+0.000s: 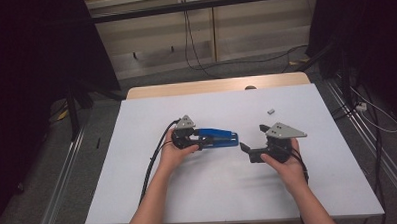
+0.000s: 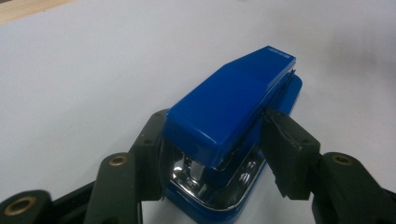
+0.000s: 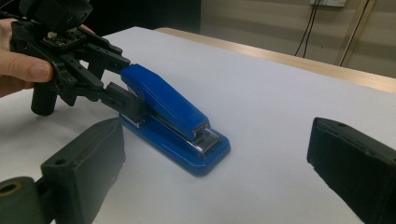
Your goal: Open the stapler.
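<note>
Left gripper view puts the blue stapler [image 2: 233, 112] right between your left jaws: the pads sit against the sides of its hinge end, clamped on the body, with the stapling nose pointing away from you. It rests flat on the white surface [image 1: 154, 193], base down, chrome magazine showing under the blue top.

In the high view your left gripper [image 1: 200, 140] holds that rear end while the nose reaches toward your right gripper [image 1: 244, 147], which waits near it with the jaws spread apart and nothing between them. The right gripper view confirms this: the nose lies ahead of the right jaws, between their lines but not yet inside.

To do this grip well, I would keep the left pads square on the side walls and low, so that the top arm is not pinched shut. The plastic looks glossy and may slip, so squeeze firmly before lifting.

A small grey piece [image 1: 271, 111] lies far beyond the right jaws, well apart.
</note>
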Demonstrator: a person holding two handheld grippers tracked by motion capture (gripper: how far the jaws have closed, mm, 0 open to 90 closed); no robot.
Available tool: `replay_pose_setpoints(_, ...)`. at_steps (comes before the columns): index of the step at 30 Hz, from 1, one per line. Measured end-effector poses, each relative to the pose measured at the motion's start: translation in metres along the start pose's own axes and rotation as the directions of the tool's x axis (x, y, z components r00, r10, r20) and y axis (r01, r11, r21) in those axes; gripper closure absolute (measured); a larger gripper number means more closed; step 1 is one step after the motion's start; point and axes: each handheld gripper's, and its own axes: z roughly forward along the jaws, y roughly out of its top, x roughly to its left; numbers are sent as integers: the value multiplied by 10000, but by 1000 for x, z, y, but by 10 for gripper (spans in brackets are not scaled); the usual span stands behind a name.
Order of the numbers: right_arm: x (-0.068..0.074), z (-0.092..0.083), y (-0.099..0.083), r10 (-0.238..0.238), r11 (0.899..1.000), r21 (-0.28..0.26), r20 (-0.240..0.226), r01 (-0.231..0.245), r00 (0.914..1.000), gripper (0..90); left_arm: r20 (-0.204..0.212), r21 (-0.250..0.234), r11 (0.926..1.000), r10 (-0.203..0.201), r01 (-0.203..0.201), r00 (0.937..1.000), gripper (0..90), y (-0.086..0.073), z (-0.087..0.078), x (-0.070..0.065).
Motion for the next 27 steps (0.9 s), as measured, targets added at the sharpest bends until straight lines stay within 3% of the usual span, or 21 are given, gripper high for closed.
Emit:
replay_pose_setpoints(5, -1, -1, 0, 33, 10000, -10, 19, -33, 10000, 37, 98, 32, 9999, -149, 148, 9998, 477, 0, -2, 1)
replay_pose_setpoints(8, -1, 0, 0, 41, 10000, 0, 23, -41, 10000, 37, -56, 160, 9999, -2, 3, 10000, 555, 0, -4, 1)
replay_pose_setpoints(27, -1, 0, 0, 107, 9999, 37, -33, -107, 9999, 37, 78, 10, 9991, -426, 426, 9991, 544, 2, -8, 3)
